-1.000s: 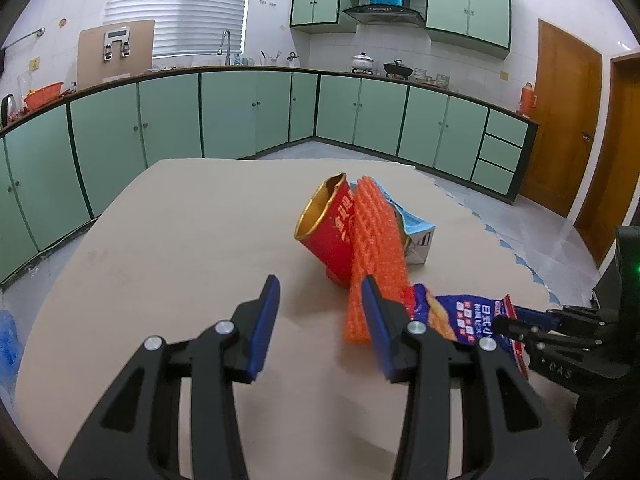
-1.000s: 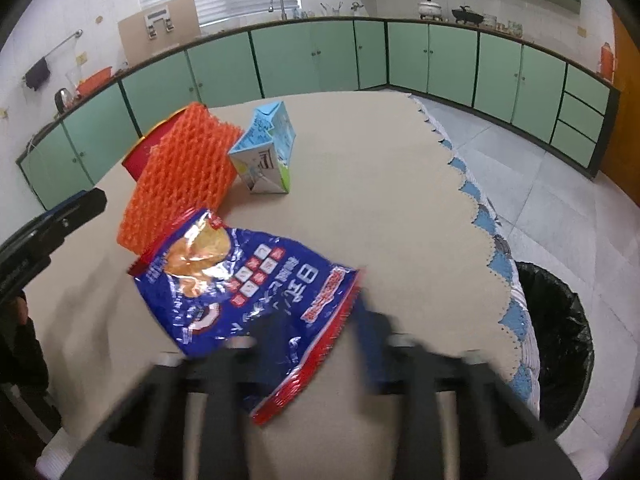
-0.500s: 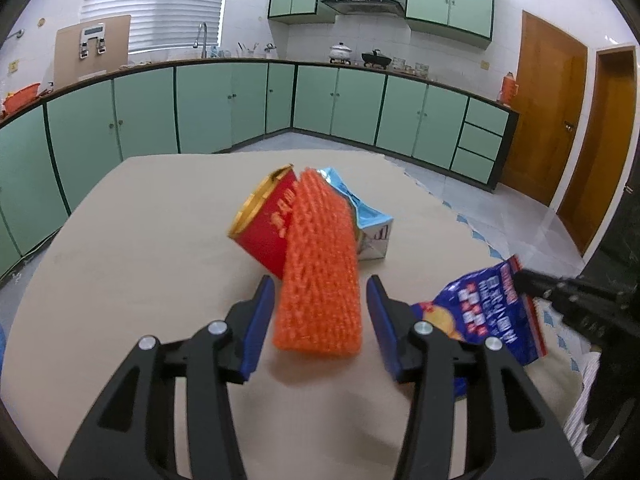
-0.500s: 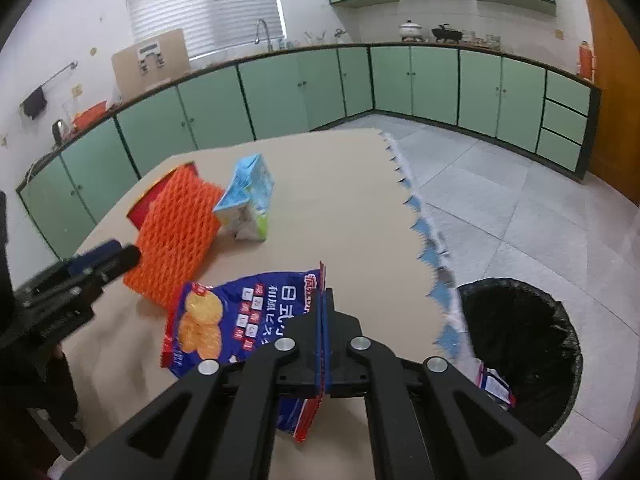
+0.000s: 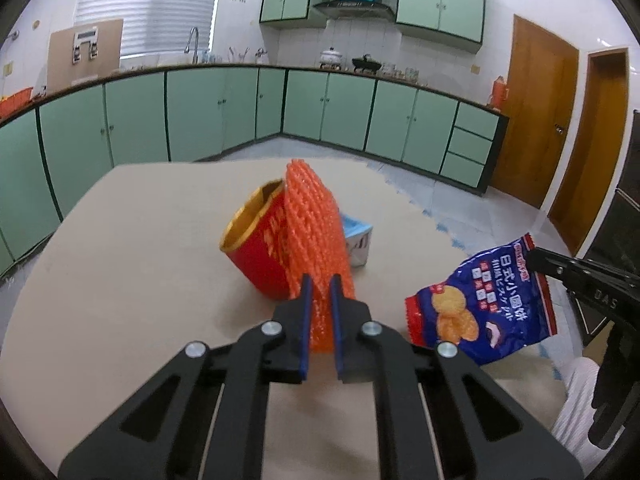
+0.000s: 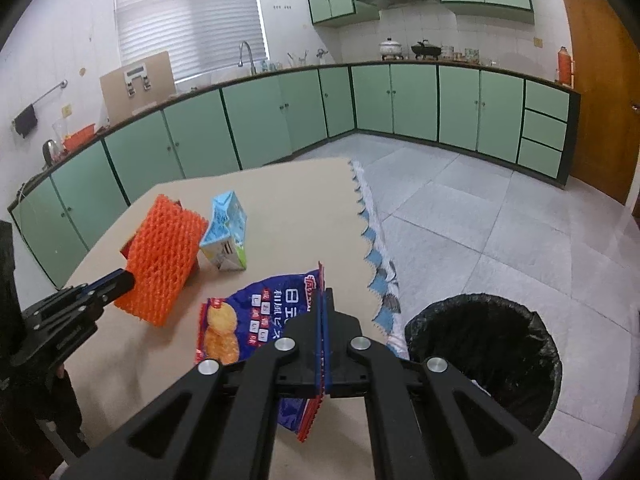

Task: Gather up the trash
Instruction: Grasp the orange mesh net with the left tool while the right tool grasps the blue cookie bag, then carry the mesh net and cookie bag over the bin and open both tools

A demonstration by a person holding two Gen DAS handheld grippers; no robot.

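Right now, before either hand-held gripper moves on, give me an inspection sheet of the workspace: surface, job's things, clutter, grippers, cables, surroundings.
Surface: tan table, scalloped blue-and-white cloth edge on its bin side.
Job's things: orange foam net lifted off the table; blue snack bag lifted; red paper cup on its side; blue carton on the table; black-lined bin on the floor beside the table.
Clutter: nothing seen.
Grippers: left hand-held gripper shut on the net; right hand-held gripper shut on the bag's edge.
Cables: nothing seen.
Surroundings: green cabinets, sink tap, pots on the counter, wooden doors.
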